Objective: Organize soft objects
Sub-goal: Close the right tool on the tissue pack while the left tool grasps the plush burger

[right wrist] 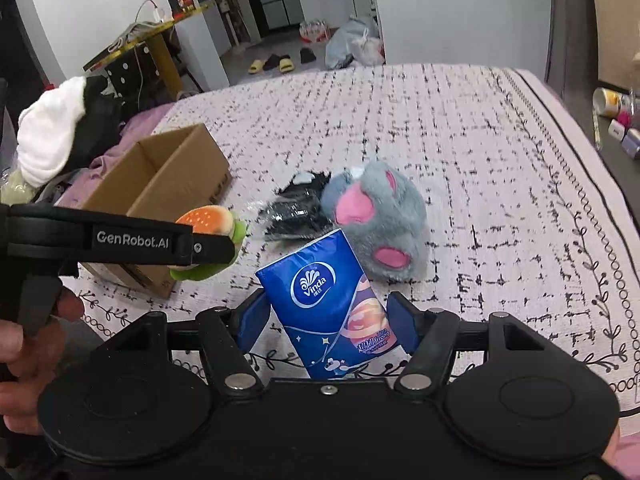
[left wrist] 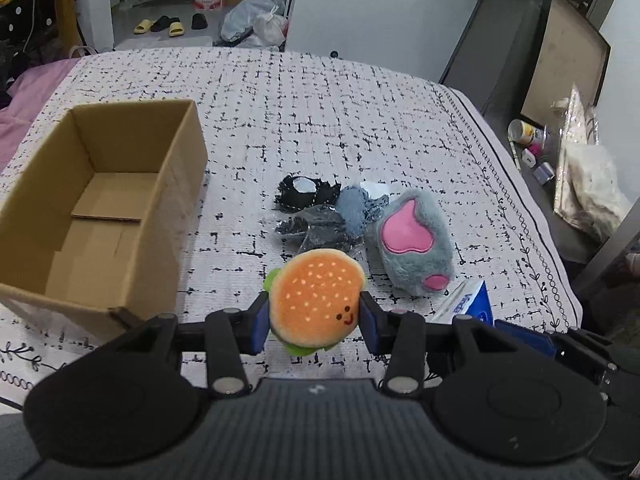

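Note:
My left gripper (left wrist: pixel 314 322) is shut on a plush burger (left wrist: pixel 316 300), orange bun with green edge, held above the bed. From the right wrist view the burger (right wrist: pixel 212 220) shows clamped in that gripper's black fingers (right wrist: pixel 208 250). My right gripper (right wrist: pixel 328 322) is shut on a blue tissue pack (right wrist: pixel 332 304), which also peeks in at the left wrist view's right side (left wrist: pixel 472 304). A grey plush paw with pink pads (left wrist: pixel 412 244) (right wrist: pixel 380 220) lies on the bedspread. An open cardboard box (left wrist: pixel 100 208) (right wrist: pixel 160 200) stands to the left.
Black, grey-blue and plastic-wrapped small soft items (left wrist: pixel 316 212) (right wrist: pixel 296 208) lie beside the paw. The patterned bedspread (left wrist: pixel 320 100) covers the bed. Clothes (right wrist: pixel 56 136) pile up at the left. A dark shelf with small jars (left wrist: pixel 532 144) runs along the right edge.

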Tool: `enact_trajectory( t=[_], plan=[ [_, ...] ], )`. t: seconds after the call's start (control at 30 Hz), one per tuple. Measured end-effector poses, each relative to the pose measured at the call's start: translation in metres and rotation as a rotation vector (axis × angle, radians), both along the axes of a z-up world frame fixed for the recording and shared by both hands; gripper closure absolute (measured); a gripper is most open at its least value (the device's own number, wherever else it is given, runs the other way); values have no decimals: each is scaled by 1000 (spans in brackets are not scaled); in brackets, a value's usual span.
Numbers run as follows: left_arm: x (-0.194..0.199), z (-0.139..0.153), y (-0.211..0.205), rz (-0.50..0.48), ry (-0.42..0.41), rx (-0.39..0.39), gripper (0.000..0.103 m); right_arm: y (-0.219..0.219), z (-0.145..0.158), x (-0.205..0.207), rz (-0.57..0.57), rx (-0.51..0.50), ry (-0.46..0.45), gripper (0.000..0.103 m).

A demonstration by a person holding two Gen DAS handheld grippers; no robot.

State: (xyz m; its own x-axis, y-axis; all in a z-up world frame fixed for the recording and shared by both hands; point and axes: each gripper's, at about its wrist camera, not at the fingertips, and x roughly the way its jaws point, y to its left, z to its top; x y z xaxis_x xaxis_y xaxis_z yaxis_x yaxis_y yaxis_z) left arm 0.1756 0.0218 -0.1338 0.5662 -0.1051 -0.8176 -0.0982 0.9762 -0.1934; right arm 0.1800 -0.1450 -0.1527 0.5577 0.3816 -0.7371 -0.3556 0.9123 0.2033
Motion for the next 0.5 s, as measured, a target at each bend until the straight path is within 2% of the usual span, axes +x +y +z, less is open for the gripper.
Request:
enact_trajectory(
  t=[0.5],
  plan=[
    [-24, 41, 32, 19, -90, -7, 58, 26, 42, -17, 9, -13, -122, 40]
  ],
)
